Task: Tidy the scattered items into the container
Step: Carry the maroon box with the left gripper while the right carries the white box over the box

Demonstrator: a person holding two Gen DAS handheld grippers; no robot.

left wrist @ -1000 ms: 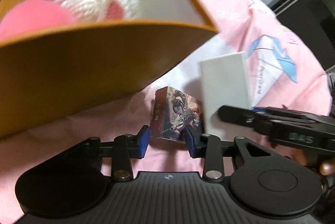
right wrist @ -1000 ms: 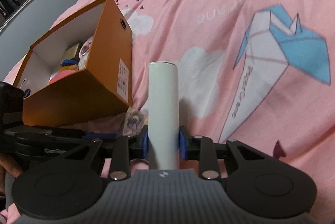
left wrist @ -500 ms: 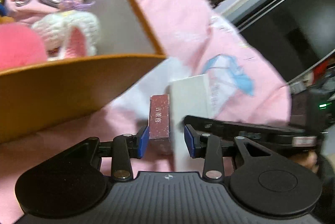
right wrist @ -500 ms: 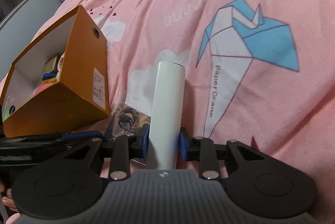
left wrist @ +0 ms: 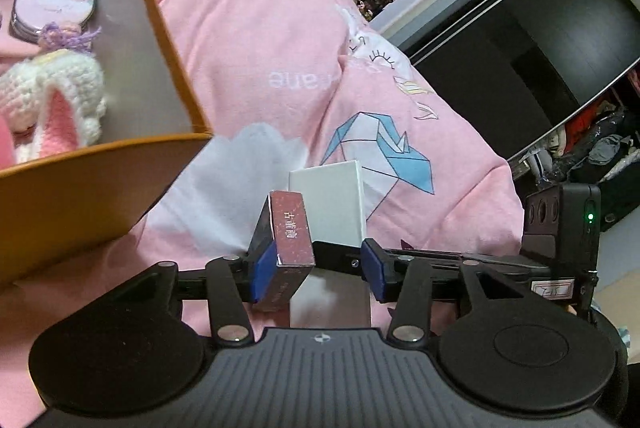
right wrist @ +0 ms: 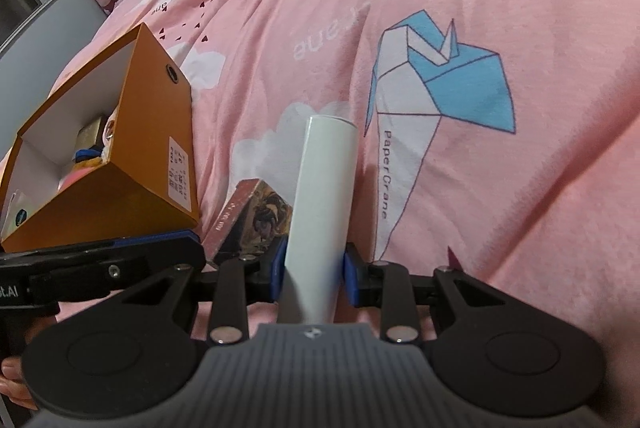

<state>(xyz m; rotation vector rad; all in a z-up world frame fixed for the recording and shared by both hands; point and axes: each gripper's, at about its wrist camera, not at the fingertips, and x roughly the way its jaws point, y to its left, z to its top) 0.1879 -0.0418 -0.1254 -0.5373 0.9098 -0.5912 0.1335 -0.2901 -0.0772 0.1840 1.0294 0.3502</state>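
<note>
My left gripper (left wrist: 318, 270) is open. A small maroon card box (left wrist: 290, 234) leans against its left pad, with a clear gap to the right pad. My right gripper (right wrist: 314, 268) is shut on a flat white box (right wrist: 326, 196), seen edge on; the white box also shows in the left wrist view (left wrist: 328, 204), just behind the card box. The card box shows in the right wrist view (right wrist: 250, 216), left of the white box. The orange container (right wrist: 154, 164) stands to the left on the pink bedding, and its rim shows in the left wrist view (left wrist: 160, 28).
Inside the container lie a crocheted white and pink toy (left wrist: 52, 100), a round pink tin (left wrist: 54, 4) and other small items. The pink duvet (right wrist: 480, 188) bulges around everything. A dark wardrobe (left wrist: 520, 48) stands at the far right.
My left gripper has opened wider, and the card box has turned edge on and now leans on the left pad only. Both grippers have drifted right, away from the container.
</note>
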